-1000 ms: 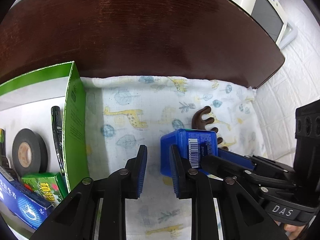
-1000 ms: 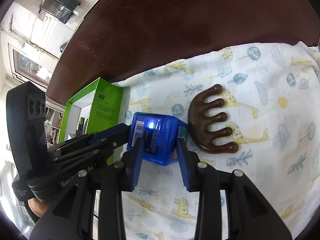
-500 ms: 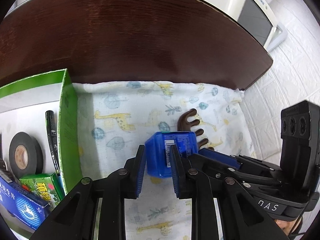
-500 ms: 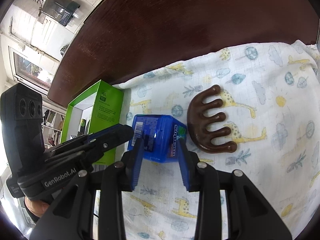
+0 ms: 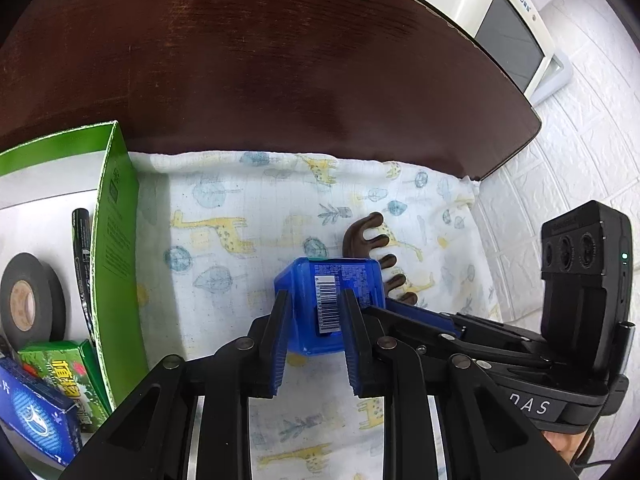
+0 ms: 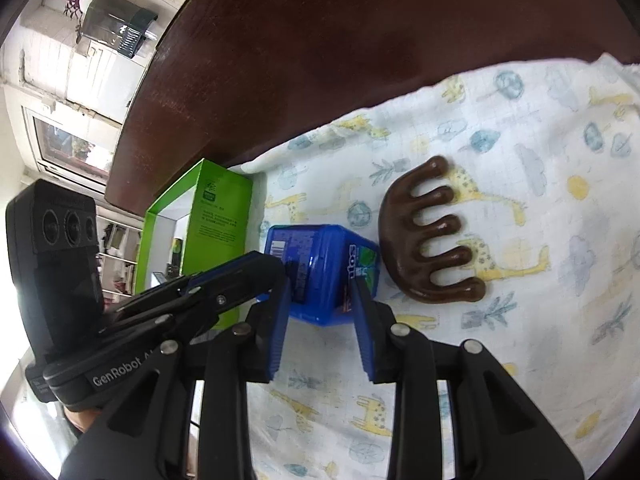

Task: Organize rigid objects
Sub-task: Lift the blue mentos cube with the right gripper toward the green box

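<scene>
A blue plastic box (image 5: 356, 276) (image 6: 316, 252) with a barcode lies on the giraffe-print cloth (image 5: 240, 208), next to a brown wooden massage claw (image 5: 360, 236) (image 6: 404, 248). My left gripper (image 5: 315, 300) (image 6: 276, 266) shows the box through a narrow gap between its pads. The box reaches past both fingers. My right gripper (image 6: 320, 284) (image 5: 384, 308) comes in from the other side. Its pads are also slightly apart over the box's near end, which is wider than their gap. Whether any fingertip touches the box I cannot tell.
An open green carton (image 5: 116, 248) (image 6: 220, 216) stands at the cloth's left edge. It holds a black tape roll (image 5: 24, 300), a black marker (image 5: 82, 264), a small green packet (image 5: 60, 376) and a blue packet (image 5: 32, 416). Dark wooden table (image 5: 280, 60) lies beyond, and a white wall at right.
In the left wrist view the blue box has shifted from right of my left fingers to in line with their gap. My right fingers have narrowed a little. Box and claw have stayed put.
</scene>
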`<control>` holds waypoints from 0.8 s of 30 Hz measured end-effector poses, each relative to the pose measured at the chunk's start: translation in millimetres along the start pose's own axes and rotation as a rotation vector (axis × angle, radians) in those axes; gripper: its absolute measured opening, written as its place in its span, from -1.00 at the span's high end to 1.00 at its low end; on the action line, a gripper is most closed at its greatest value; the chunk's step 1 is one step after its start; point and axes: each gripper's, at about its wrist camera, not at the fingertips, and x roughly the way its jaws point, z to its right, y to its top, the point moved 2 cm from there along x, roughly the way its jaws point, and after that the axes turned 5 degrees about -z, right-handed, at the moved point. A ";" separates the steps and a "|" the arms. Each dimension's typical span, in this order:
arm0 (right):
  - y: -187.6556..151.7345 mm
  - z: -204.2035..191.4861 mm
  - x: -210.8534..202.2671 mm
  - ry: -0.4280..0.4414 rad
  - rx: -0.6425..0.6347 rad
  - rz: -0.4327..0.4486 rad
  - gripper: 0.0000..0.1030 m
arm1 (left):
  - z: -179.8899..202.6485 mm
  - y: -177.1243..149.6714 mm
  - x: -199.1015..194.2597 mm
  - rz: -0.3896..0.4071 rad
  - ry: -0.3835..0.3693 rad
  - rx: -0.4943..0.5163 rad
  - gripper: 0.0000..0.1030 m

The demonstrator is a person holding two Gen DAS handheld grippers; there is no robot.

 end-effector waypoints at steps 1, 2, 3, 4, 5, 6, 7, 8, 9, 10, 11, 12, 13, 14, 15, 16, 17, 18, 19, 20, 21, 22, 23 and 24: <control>-0.6 -0.4 0.1 -0.001 -0.007 0.000 0.38 | 0.9 -0.3 0.0 0.001 0.003 0.007 0.57; -1.6 -1.1 -0.2 -0.003 -0.011 -0.002 0.39 | 2.1 -0.6 -0.1 0.001 0.007 0.014 0.58; -2.5 -1.7 -0.8 -0.005 -0.013 -0.004 0.39 | 3.2 -0.8 -0.7 0.001 0.011 0.018 0.58; -3.7 -2.9 -1.5 -0.008 -0.014 -0.006 0.39 | 2.7 -1.9 -2.6 0.000 0.011 0.020 0.61; -4.5 -3.5 -1.9 -0.009 -0.016 -0.006 0.39 | 3.7 -2.4 -3.6 0.004 0.015 0.022 0.63; -5.3 -4.4 -2.2 -0.007 -0.018 -0.004 0.39 | 5.0 -2.8 -5.3 0.011 0.022 0.029 0.64; -6.1 -5.2 -2.3 -0.002 -0.019 -0.002 0.39 | 5.5 -3.4 -7.2 0.018 0.027 0.037 0.65; -7.2 -6.1 -2.8 0.007 -0.020 0.002 0.39 | 7.2 -3.5 -9.7 0.030 0.037 0.050 0.66; -7.7 -6.6 -2.5 0.013 -0.021 0.006 0.39 | 7.7 -3.3 -11.9 0.037 0.043 0.056 0.66; -8.5 -7.9 -3.1 0.018 -0.022 0.011 0.39 | 6.9 -3.4 -14.1 0.040 0.045 0.058 0.66; -9.0 -9.4 -3.3 0.018 -0.025 0.015 0.39 | 6.7 -3.4 -15.6 0.044 0.047 0.058 0.66; -9.6 -11.3 -3.6 0.019 -0.031 0.020 0.39 | 6.6 -3.7 -17.7 0.049 0.048 0.059 0.66; -10.6 -13.3 -4.5 0.019 -0.037 0.023 0.39 | 6.4 -3.9 -19.1 0.053 0.050 0.061 0.66; -11.6 -14.8 -5.5 0.021 -0.042 0.027 0.39 | 7.2 -4.9 -21.2 0.059 0.052 0.065 0.66; -12.6 -16.1 -6.5 0.022 -0.047 0.032 0.39 | 7.9 -6.1 -23.5 0.066 0.055 0.069 0.66; -13.6 -17.8 -7.9 0.023 -0.052 0.038 0.39 | 8.6 -7.2 -25.9 0.072 0.056 0.073 0.66; -14.7 -19.8 -9.4 0.024 -0.056 0.042 0.39 | 9.0 -8.1 -28.1 0.077 0.058 0.077 0.66; -15.2 -22.3 -10.2 0.025 -0.060 0.045 0.39 | 9.5 -8.9 -30.4 0.082 0.059 0.081 0.66; -15.6 -24.4 -11.4 0.025 -0.064 0.048 0.39 | 9.8 -9.7 -33.3 0.087 0.060 0.084 0.66; -16.1 -27.0 -13.1 0.026 -0.069 0.052 0.39 | 10.2 -10.5 -36.7 0.095 0.061 0.087 0.66; -16.7 -30.2 -15.1 0.027 -0.074 0.057 0.39 | 10.6 -11.2 -40.6 0.103 0.062 0.091 0.66; -17.0 -33.8 -16.5 0.028 -0.080 0.061 0.39 | 11.0 -11.8 -43.7 0.110 0.062 0.095 0.66; -17.4 -38.0 -18.5 0.029 -0.087 0.067 0.39 | 11.2 -12.6 -48.5 0.121 0.064 0.099 0.66; -18.0 -41.9 -19.6 0.030 -0.094 0.072 0.39 | 11.3 -13.5 -51.6 0.129 0.065 0.101 0.66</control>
